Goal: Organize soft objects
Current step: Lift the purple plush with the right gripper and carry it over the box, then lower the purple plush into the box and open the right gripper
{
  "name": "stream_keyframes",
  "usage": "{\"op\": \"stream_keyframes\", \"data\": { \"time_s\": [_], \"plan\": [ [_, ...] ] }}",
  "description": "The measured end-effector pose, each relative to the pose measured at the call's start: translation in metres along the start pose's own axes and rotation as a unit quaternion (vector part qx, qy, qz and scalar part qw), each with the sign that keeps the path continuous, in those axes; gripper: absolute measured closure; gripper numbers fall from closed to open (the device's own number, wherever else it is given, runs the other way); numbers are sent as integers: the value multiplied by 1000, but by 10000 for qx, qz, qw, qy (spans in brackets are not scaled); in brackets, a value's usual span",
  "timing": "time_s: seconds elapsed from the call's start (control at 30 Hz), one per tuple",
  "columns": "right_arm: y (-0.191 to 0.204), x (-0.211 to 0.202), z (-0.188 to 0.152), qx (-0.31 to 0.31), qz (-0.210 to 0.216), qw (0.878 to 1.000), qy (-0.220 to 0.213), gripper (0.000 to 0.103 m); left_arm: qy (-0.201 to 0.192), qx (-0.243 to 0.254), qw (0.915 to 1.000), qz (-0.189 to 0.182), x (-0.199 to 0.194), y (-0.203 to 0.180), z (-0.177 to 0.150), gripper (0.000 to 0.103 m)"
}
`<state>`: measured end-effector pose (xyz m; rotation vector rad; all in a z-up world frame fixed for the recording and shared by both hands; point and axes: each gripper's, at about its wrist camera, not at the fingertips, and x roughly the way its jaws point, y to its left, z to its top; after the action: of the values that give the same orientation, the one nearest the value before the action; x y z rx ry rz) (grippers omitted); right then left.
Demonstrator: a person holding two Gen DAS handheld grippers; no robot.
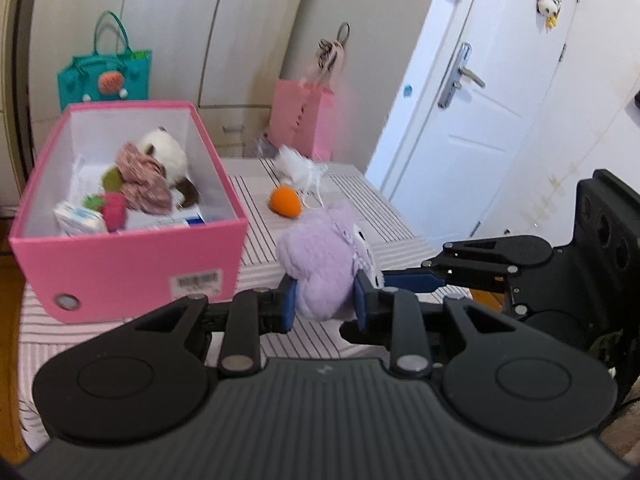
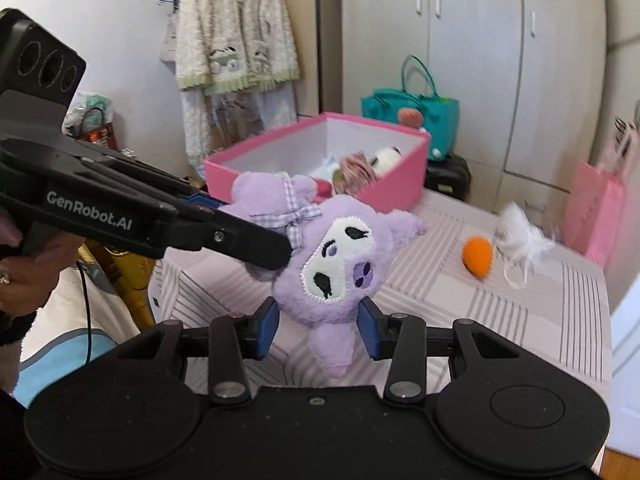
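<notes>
A purple plush toy [image 1: 320, 264] with a white stitched face [image 2: 340, 256] hangs above the striped tabletop, held from two sides. My left gripper [image 1: 326, 300] is shut on its body; in the right wrist view it comes in from the left [image 2: 256, 244]. My right gripper [image 2: 320, 320] is shut on the toy's head, blue pads [image 2: 270, 326] pressing both sides. The pink box [image 1: 120, 268] stands open at the left and holds a panda plush [image 1: 164, 152], a pink cloth and a strawberry toy. An orange carrot toy [image 1: 285, 201] and a white feathery piece [image 1: 300, 168] lie behind.
The striped cloth [image 2: 540, 308] covers the surface. A teal bag [image 1: 104, 80] and a pink paper bag [image 1: 300, 120] stand behind it by the cupboards. A white door [image 1: 480, 120] is at the right. A cardigan [image 2: 236, 32] hangs on the wall. A person's hand [image 2: 24, 280] grips the left tool.
</notes>
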<state>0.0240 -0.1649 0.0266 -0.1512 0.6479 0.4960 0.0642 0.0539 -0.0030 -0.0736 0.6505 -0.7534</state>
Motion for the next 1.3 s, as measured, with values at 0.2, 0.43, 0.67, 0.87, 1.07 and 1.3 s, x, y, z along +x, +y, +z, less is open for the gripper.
{"op": "stream_keyframes", "data": {
  "time_s": [0.2,0.43,0.67,0.87,1.07,1.3],
  "plan": [
    [8,10,26,-241,53,9996,-169,55,-323,47,9993,177,-15,13,11,76],
    [8,30,60,-351,78,9992,-173,55,-633,-42,9976,281,-14,39,32,76],
    [3,64,95,-700,-86,9971,-281,55,-764,-210,9949,619,6,69,61,75],
    [-13,99,123,-693,142,9973,-172,55,-882,-210,9912,970,23,89,76,75],
    [-21,143,153,-847,311,9959,-63,55,-984,-522,9853,1293,37,122,91,75],
    [-33,217,187,-1065,618,9912,490,55,-704,-966,9788,1664,70,173,108,75]
  ]
}}
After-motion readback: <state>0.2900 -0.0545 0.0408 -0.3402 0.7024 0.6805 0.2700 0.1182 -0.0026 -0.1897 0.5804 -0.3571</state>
